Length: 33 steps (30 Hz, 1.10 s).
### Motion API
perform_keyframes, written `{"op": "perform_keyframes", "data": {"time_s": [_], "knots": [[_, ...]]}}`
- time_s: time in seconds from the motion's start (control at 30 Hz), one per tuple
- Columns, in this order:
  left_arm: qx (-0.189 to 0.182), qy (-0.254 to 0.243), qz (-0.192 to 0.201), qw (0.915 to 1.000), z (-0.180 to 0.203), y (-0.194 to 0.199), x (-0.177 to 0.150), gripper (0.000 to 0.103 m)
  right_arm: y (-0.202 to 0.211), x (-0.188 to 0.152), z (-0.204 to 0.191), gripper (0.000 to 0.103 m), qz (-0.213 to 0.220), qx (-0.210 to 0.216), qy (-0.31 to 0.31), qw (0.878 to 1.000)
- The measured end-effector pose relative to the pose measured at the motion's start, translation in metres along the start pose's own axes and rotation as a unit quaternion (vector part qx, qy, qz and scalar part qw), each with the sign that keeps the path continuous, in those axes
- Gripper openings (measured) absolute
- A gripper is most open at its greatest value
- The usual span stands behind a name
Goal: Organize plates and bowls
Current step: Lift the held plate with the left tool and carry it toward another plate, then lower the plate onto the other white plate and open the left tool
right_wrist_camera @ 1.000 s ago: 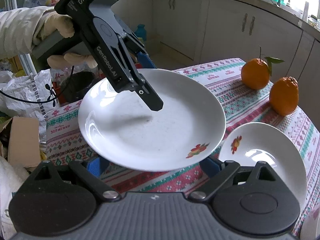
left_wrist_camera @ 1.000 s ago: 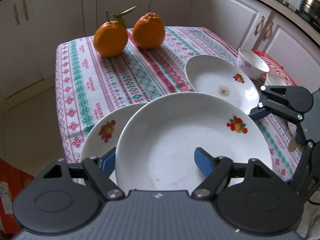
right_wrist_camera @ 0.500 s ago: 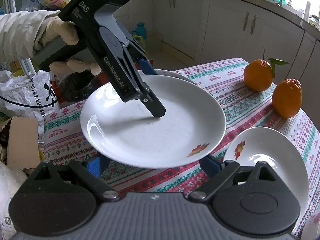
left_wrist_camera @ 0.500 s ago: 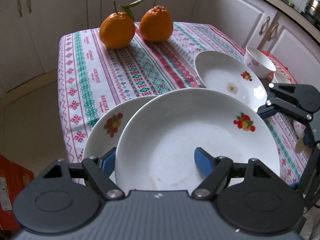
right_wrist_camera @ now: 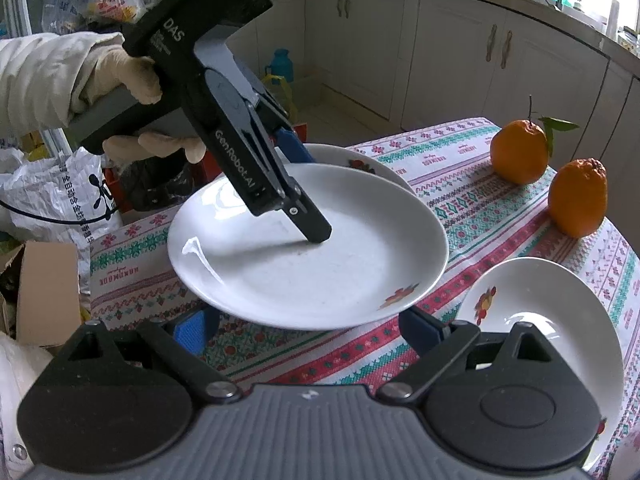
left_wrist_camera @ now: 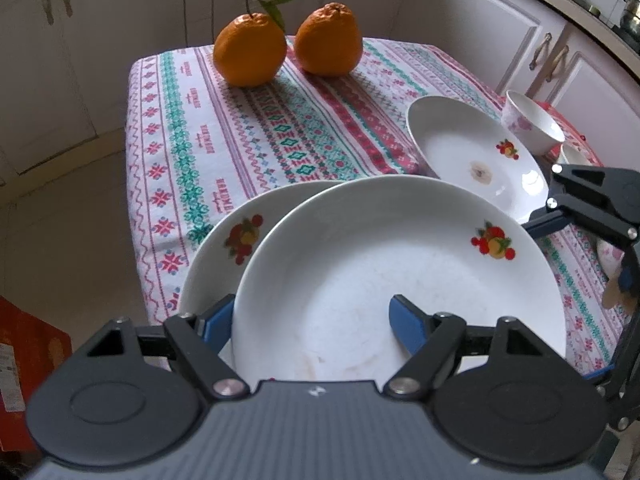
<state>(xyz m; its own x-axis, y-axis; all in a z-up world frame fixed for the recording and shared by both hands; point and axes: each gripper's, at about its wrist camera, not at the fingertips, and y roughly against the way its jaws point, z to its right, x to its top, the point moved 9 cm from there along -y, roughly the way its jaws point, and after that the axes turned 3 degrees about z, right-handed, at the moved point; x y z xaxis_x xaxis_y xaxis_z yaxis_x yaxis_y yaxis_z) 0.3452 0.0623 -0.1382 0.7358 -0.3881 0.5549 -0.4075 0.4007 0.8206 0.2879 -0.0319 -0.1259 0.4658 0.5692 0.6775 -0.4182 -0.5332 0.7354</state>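
1. A kitchen table under a patterned tablecloth (left_wrist_camera: 248, 136).
2. The held plate (left_wrist_camera: 400, 280), rim clamped between the left gripper (left_wrist_camera: 312, 320) fingers, hangs partly over the lower plate (left_wrist_camera: 224, 248), which lies left of and beneath the jaws.
3. The right gripper (right_wrist_camera: 308, 328) hangs open and empty, nearer the third plate (right_wrist_camera: 548, 320).

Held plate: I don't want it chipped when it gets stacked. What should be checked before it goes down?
1. Left claw grips the held plate: ok, one finger on each side of the rim.
2. Lower plate waiting on the table: ok.
3. Held plate centred over it: not ok, offset.
4. Right claw clear of the path: cannot tell; open, near the rim.
5. Oranges out of the way: ok.
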Motion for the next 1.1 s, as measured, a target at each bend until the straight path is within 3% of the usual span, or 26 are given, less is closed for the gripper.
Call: {"op": "perform_keyframes", "data": {"time_s": [0.63, 1.1], "knots": [[0.018, 0.0, 0.021, 0.9996, -0.009, 0.013, 0.007, 0.082, -0.008, 0.0, 0.001, 0.099, 0.001, -0.007, -0.006, 1.0], [0.029, 0.005, 0.02, 0.9994, -0.007, 0.013, 0.008, 0.085, 0.017, -0.016, 0.002, 0.101, 0.004, -0.029, -0.026, 0.999]]}}
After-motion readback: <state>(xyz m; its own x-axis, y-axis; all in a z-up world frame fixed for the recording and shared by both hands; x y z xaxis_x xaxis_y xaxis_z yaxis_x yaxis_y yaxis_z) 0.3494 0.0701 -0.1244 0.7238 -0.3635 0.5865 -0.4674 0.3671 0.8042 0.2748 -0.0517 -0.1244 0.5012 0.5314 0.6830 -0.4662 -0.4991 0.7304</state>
